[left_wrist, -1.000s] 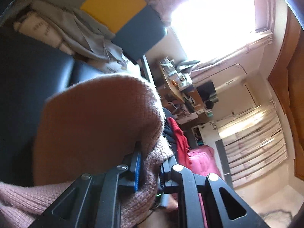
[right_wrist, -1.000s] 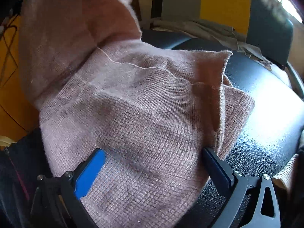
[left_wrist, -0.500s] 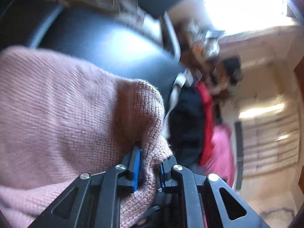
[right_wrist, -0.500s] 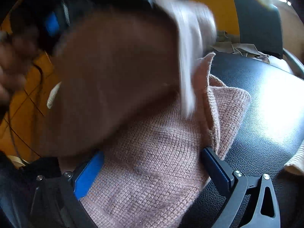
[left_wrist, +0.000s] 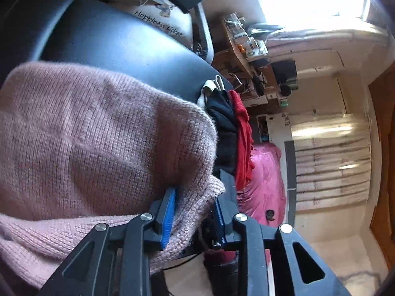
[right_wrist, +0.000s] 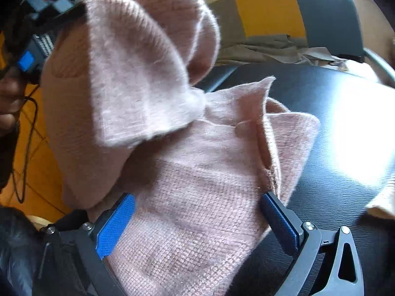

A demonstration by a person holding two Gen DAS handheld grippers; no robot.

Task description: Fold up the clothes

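Note:
A pink knit sweater [left_wrist: 86, 135] lies on a black leather seat [left_wrist: 123, 44]. My left gripper [left_wrist: 195, 212] has a fold of the sweater between its blue pads; the jaws are opening, and a dark gap shows beside the right-hand pad. In the right wrist view the sweater [right_wrist: 197, 172] lies flat on the seat [right_wrist: 333, 123]. One flap [right_wrist: 128, 74] is lifted and curls over it from the upper left, where the left tool's black body [right_wrist: 47, 7] shows. My right gripper [right_wrist: 197, 219] stands wide open over the flat part, its pads apart at either side.
A yellow, grey and dark cushion [right_wrist: 269, 12] and crumpled beige cloth [right_wrist: 259, 46] lie at the seat's back. Black and red clothes [left_wrist: 242, 128] hang off the seat's edge above a pink blanket [left_wrist: 264, 180]. A cluttered wooden shelf [left_wrist: 242, 39] stands beyond. A cream cloth [right_wrist: 380, 197] lies at right.
The left gripper swung across and down with its fold, so the flap now curls over the flat part. Its pads, tight on the knit before, have spread. The right gripper stayed wide open.

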